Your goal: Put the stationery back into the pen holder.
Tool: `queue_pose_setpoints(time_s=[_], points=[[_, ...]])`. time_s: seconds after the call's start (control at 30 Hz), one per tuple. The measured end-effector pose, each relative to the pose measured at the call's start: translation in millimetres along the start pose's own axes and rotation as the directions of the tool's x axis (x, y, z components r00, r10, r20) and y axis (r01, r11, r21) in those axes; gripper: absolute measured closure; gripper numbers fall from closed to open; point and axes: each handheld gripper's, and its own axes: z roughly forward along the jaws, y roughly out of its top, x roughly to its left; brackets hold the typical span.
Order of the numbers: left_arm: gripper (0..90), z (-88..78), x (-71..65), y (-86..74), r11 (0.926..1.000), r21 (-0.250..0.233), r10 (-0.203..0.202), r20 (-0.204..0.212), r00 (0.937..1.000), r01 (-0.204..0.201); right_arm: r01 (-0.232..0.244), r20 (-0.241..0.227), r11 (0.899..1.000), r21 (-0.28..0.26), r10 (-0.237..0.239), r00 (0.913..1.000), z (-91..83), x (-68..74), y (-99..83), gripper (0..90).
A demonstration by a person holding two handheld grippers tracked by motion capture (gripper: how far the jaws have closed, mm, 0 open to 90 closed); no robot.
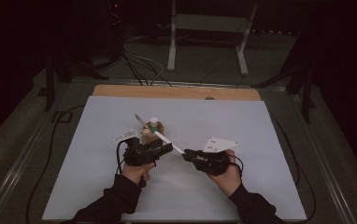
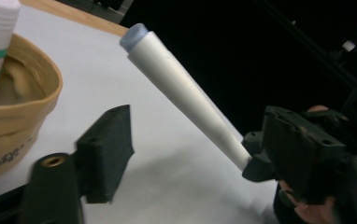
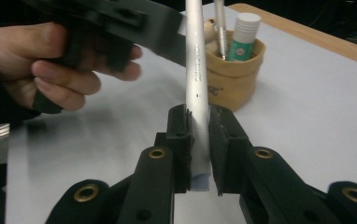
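The right gripper [image 3: 199, 140] is clamped on the lower end of a white pen-like stick [image 3: 197, 79], its 2 black jaws pressing the barrel from both sides, so the stick stands out along the jaws and leans toward the small tan pouch [image 3: 235, 77]. In the high view the right gripper [image 1: 189, 154] holds the white stick [image 1: 169, 142] as a slanted bridge between the 2 hands, its far end reaching toward the pouch [image 1: 160, 127].

The left gripper [image 1: 163, 148] sits just beside the stick's upper half. In its own view only 1 jaw is clearly visible, standing apart from the barrel [image 2: 181, 88] with bare table between them, so it stands partly open and is not gripping.

The pouch stands upright on the white table cover [image 1: 242, 186], well apart from the wooden edge [image 1: 176, 91]. It holds a green-and-white glue stick [image 3: 243, 36], a thin grey pen [image 3: 220, 28] and a pale wooden piece [image 3: 209, 32].

This looks like a handover or a 2-handed pull on the stick, perhaps uncapping it, though no cap seam is visible. The next move calls for bringing the left jaws squarely around the free end and pinching it firmly before the right hand lets go or pulls; a slanted grip could let the smooth barrel slip.
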Motion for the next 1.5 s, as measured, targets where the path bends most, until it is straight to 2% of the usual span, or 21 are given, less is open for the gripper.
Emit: queue_pose_setpoints(time_s=[0.13,0.27,0.33,0.37,0.4,0.5,0.67,0.77,0.8,0.83,0.87,0.9,0.93,0.97,1.0,1.07,1.27,1.43,1.5], points=[[41.4,0.5,6.2,-0.9,0.9983,-0.014,-0.056,0.035,0.9978,0.056,0.009,-0.01,1.0,-0.007,-0.009,0.9999,1.1,2.8,0.1,78.9],[56.1,0.2,12.3,-1.7,0.9932,-0.023,-0.112,0.085,0.9901,0.114,0.016,-0.024,1.0,-0.012,-0.017,0.9996,1.5,4.2,0.0,78.9],[61.8,-0.1,13.2,-2.0,0.9921,-0.025,-0.12,0.098,0.988,0.123,0.018,-0.027,1.0,-0.013,-0.019,0.9995,1.6,4.4,-0.1,78.9],[61.8,-0.1,14.9,-2.5,0.9891,-0.025,-0.141,0.129,0.9816,0.145,0.021,-0.026,1.0,-0.014,-0.021,0.9994,1.7,4.7,-0.2,78.9],[67.8,-0.2,15.1,-2.7,0.9882,-0.028,-0.145,0.138,0.9796,0.151,0.023,-0.03,1.0,-0.015,-0.023,0.9993,1.7,5.1,-0.4,78.9],[72.2,-1.0,14.5,-2.2,0.9852,-0.037,-0.159,0.172,0.9722,0.168,0.029,-0.03,0.999,-0.012,-0.029,0.9991,1.9,5.6,-0.7,78.9],[78.2,-2.9,8.5,-0.2,0.9856,-0.046,-0.15,0.21,0.9661,0.163,0.041,-0.029,0.999,-0.007,-0.041,0.9987,3.7,7.1,-1.8,78.8],[79.0,-4.5,5.5,0.7,0.9885,-0.05,-0.129,0.213,0.9685,0.143,0.043,-0.031,0.999,-0.007,-0.044,0.9986,4.3,7.6,-2.0,78.6],[79.1,-4.9,4.9,1.2,0.9897,-0.048,-0.122,0.208,0.9704,0.135,0.042,-0.038,0.999,-0.016,-0.042,0.9984,4.2,7.8,-2.1,77.4],[79.2,-5.6,3.2,1.8,0.9921,-0.05,-0.103,0.196,0.9752,0.115,0.04,-0.04,0.999,-0.017,-0.04,0.9984,4.2,7.4,-2.2,75.8],[79.2,-6.6,2.3,2.4,0.9937,-0.054,-0.087,0.185,0.9788,0.099,0.032,-0.049,0.999,-0.025,-0.034,0.9983,4.1,6.3,-2.5,67.2],[79.2,-7.3,2.1,3.2,0.9943,-0.055,-0.081,0.176,0.9812,0.092,0.02,-0.055,0.999,-0.039,-0.022,0.9983,3.5,5.1,-2.9,62.2],[79.2,-7.3,2.1,3.2,0.9943,-0.055,-0.081,0.176,0.9812,0.092,0.02,-0.055,0.999,-0.039,-0.022,0.9983,3.5,5.1,-2.9,62.2],[79.2,-9.0,0.9,4.9,0.9968,-0.059,-0.045,0.151,0.9875,0.054,0.01,-0.055,0.999,-0.04,-0.012,0.9984,3.1,4.1,-3.0,58.0],[79.3,-9.6,0.7,5.8,0.9976,-0.055,-0.033,0.142,0.9893,0.041,-0.006,-0.055,0.999,-0.048,0.003,0.9985,1.8,2.2,-3.2,50.3],[79.3,-10.8,-0.1,7.3,0.9981,-0.058,-0.012,0.127,0.9919,0.02,-0.025,-0.057,0.998,-0.054,0.022,0.9981,0.6,0.0,-3.6,44.9],[79.3,-13.0,-1.8,11.2,0.9984,-0.048,0.035,0.099,0.9945,-0.031,-0.07,-0.047,0.996,-0.049,0.068,0.9966,-3.7,-7.1,-7.6,36.2],[79.3,-14.9,-5.4,16.1,0.9965,-0.042,0.075,0.089,0.9932,-0.071,-0.1,-0.038,0.994,-0.054,0.098,0.9944,-8.1,-12.0,-10.7,25.9],[79.3,-15.4,-8.2,18.5,0.9938,-0.041,0.106,0.077,0.9913,-0.103,-0.108,-0.032,0.993,-0.055,0.106,0.9939,-9.4,-13.4,-11.3,18.8]])
